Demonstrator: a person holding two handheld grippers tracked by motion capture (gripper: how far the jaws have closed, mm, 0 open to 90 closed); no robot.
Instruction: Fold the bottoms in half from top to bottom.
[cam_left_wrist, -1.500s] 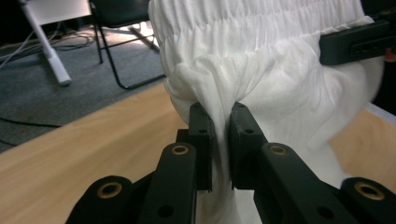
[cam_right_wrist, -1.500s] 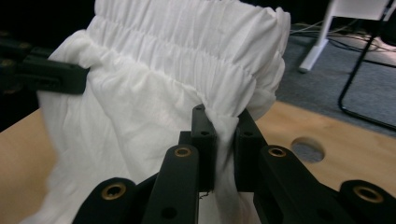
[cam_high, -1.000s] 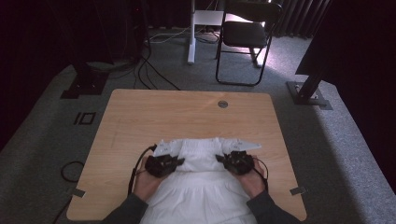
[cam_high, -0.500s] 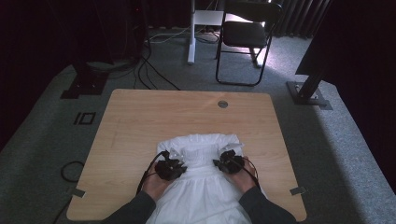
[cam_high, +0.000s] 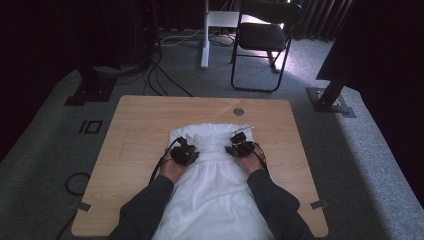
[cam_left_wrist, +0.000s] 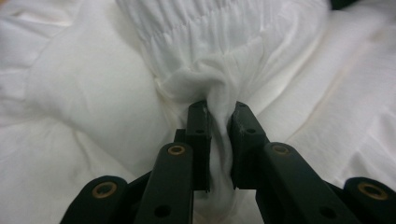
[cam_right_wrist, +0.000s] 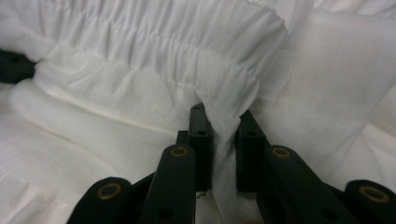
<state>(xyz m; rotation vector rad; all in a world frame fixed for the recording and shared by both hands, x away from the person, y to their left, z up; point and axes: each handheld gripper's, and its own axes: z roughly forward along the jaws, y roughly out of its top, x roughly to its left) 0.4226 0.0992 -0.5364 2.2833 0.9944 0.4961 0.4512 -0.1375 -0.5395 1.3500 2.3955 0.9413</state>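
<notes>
Both claws have carried the white garment (cam_high: 212, 185) toward twelve o'clock up the desk (cam_high: 135, 125), left claw (cam_left_wrist: 218, 108) and right claw (cam_right_wrist: 224, 114) each pinching its gathered band, seemingly mid-fold; laying it flat likely follows.

Counted: one garment, two claws, one counter, one chair.

One white garment (cam_high: 212, 192) on one wooden counter (cam_high: 135, 130); two black claws, left claw (cam_high: 184, 154) and right claw (cam_high: 241, 146), each pinching a fold of cloth; two hands, two dark sleeves; one black folding chair (cam_high: 262, 42) beyond; one round hole (cam_high: 238, 111) in the countertop.
</notes>
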